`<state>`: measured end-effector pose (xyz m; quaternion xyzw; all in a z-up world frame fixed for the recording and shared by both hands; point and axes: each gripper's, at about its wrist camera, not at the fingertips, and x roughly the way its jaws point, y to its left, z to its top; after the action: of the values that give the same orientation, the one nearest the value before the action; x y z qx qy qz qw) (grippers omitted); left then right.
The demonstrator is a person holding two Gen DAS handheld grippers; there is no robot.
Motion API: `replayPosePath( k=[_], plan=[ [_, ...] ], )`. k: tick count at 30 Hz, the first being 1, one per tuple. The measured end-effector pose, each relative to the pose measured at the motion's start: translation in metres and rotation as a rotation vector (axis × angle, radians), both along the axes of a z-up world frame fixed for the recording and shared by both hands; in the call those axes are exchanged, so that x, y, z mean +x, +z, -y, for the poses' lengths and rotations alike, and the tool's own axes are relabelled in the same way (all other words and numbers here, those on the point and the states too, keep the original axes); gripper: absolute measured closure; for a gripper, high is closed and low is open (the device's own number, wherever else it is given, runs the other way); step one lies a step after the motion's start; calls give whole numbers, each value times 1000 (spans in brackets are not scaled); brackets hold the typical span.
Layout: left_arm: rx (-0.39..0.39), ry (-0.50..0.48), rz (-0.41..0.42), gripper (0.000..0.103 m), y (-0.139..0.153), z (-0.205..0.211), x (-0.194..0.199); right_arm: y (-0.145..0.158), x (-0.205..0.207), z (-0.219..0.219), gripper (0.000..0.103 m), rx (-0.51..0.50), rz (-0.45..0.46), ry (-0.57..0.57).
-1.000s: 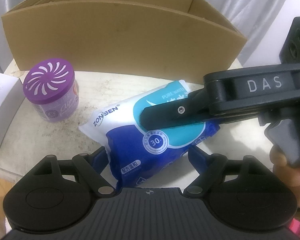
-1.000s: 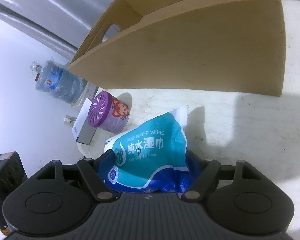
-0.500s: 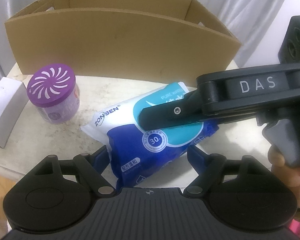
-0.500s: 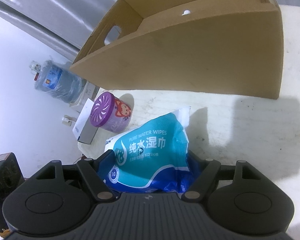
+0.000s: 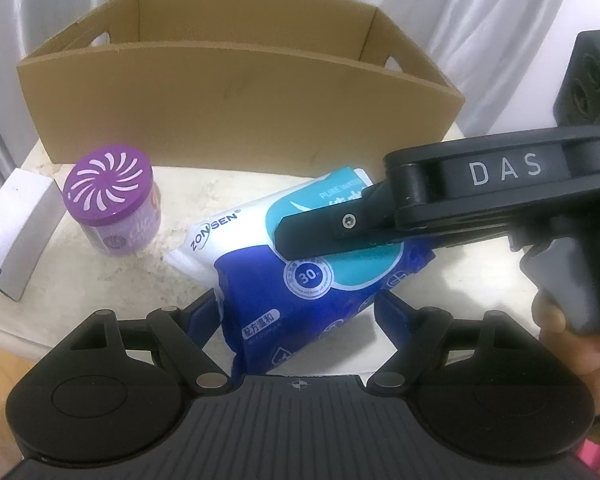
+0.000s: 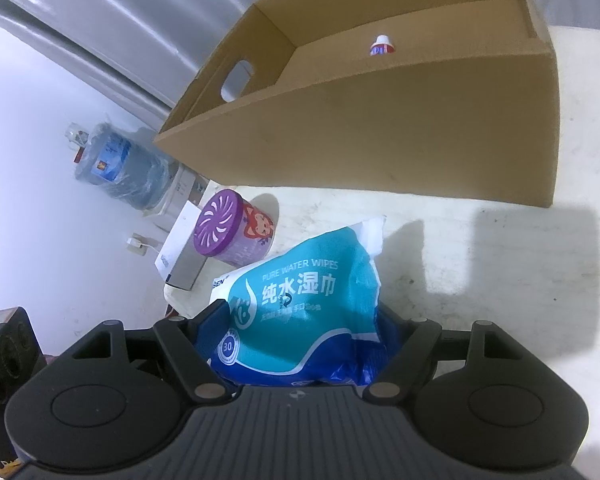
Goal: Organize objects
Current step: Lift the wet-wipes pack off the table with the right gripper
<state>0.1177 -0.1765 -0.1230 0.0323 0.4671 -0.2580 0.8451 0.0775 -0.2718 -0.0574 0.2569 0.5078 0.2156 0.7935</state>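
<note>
**A:** Which step was in hand there?

**B:** I judged it to be the carry. The wipes pack (image 5: pixel 300 264) was off the tabletop (image 5: pixel 172 184), held from both ends and casting a shadow beneath it, just in front of the cardboard box (image 5: pixel 236 120) and not yet over its rim.

**A:** How did the grippers stand?

**B:** The right gripper (image 6: pixel 300 320) had its jaws clamped on the pack's blue end, one finger (image 5: pixel 332 232) lying across the teal label in the left camera. The left gripper (image 5: pixel 296 312) had its blue pads on either side of the other end and seemed to be pressing it, though whether it bore weight I could not tell.

**A:** What else was about?

**B:** A purple-lidded air freshener (image 5: pixel 114 204) and a small white carton (image 5: pixel 16 232) stood on the table to the left, well clear of the pack. Inside the box, a small red-and-white item (image 6: pixel 381 46) lay near the far wall.

**A:** And the next move?

**B:** Probably lifting both grippers together so the soft pack cleared the near wall, carrying it forward over the opening, then parting the fingers. It looked floppy, so uneven motion could twist it or snag a corner on the rim
</note>
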Motion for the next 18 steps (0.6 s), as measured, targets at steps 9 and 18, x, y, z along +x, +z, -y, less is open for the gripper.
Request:
replayPosePath(
  k=[9, 18],
  plan=[
    [1, -3, 23, 22, 2, 9, -12, 10, -7, 2, 25, -6, 29, -6],
    [-3, -4, 46, 22, 2, 4, -14, 19, -14, 2, 25, -8, 54, -9]
  ],
)
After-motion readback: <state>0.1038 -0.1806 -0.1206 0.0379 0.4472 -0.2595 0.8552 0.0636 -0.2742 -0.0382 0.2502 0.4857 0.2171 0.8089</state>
